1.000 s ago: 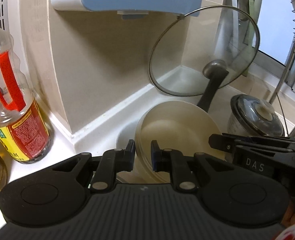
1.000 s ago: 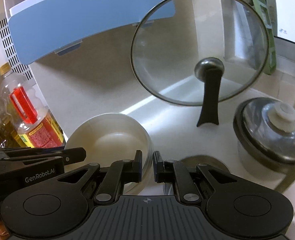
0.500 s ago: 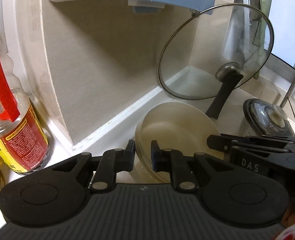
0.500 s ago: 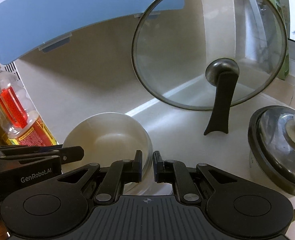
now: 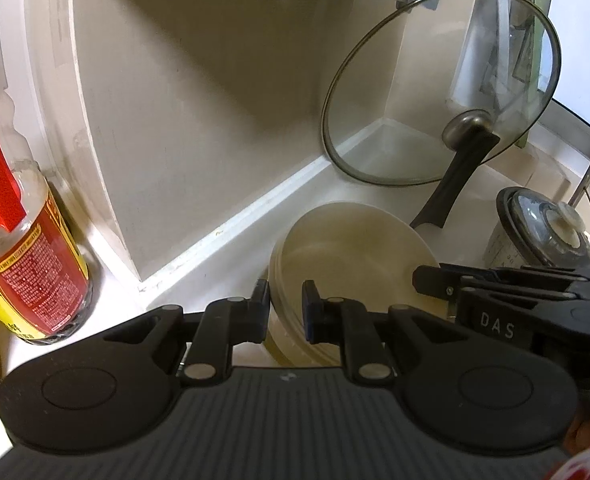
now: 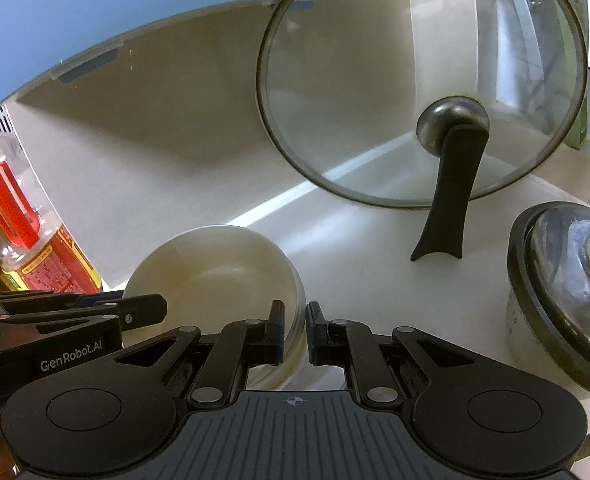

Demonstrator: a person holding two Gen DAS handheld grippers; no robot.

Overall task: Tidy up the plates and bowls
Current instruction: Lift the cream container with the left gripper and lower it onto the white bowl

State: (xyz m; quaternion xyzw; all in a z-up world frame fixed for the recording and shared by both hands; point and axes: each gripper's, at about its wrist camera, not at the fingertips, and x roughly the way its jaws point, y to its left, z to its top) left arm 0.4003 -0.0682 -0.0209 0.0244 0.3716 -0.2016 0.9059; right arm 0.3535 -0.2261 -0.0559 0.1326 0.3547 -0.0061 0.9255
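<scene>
Left wrist, bowls (image 5: 351,248) rim between fingers (image 5: 310,304)

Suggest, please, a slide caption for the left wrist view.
Both grippers, left and right, clamp opposite rims of stacked cream bowls beside a propped glass lid.

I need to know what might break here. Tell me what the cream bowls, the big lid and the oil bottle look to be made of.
Cream bowls: matte, opaque, thin nested rims; probably melamine or plastic, possibly ceramic.
Big lid: clear glass with a metal rim band, dull metal knob, and black handle that looks plastic.
Oil bottle: clear ribbed plastic, red plastic handle, glossy printed label.
</scene>
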